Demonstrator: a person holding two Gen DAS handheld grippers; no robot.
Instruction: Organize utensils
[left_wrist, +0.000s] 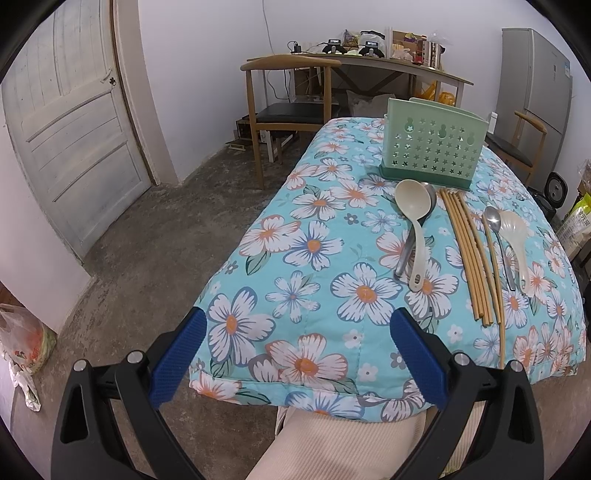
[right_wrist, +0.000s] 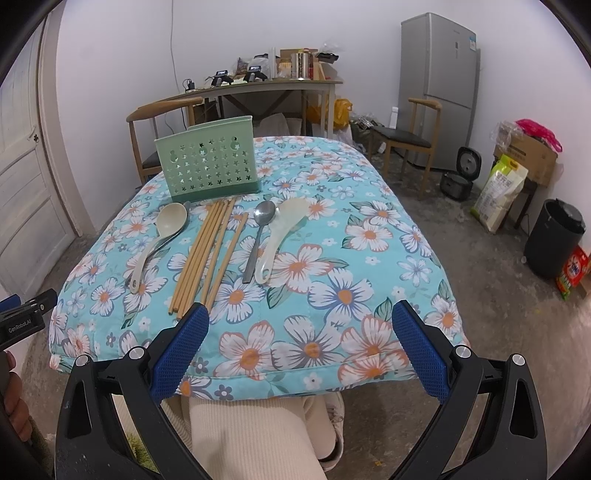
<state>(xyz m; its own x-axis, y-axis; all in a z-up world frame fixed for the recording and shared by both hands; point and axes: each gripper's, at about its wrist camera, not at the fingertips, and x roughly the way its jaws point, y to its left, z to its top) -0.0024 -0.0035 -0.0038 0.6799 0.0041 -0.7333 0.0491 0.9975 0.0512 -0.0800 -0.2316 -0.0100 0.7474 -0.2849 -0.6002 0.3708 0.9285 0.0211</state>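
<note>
Here both claws, left claw (left_wrist: 299, 350) and right claw (right_wrist: 299, 347), gape empty, chopsticks (right_wrist: 207, 254) well ahead.

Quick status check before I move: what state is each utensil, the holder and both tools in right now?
Left tool: open, holding nothing, hovering at the table's near edge.
Right tool: open, holding nothing.
Green holder: upright; nothing sticks out of the top.
Chopsticks: lying loose on the floral cloth.
Beige spoon: lying flat, on top of a metal spoon.
Metal spoon: lying flat, bowl up.
Pale rice scoop: lying flat beside it.
</note>
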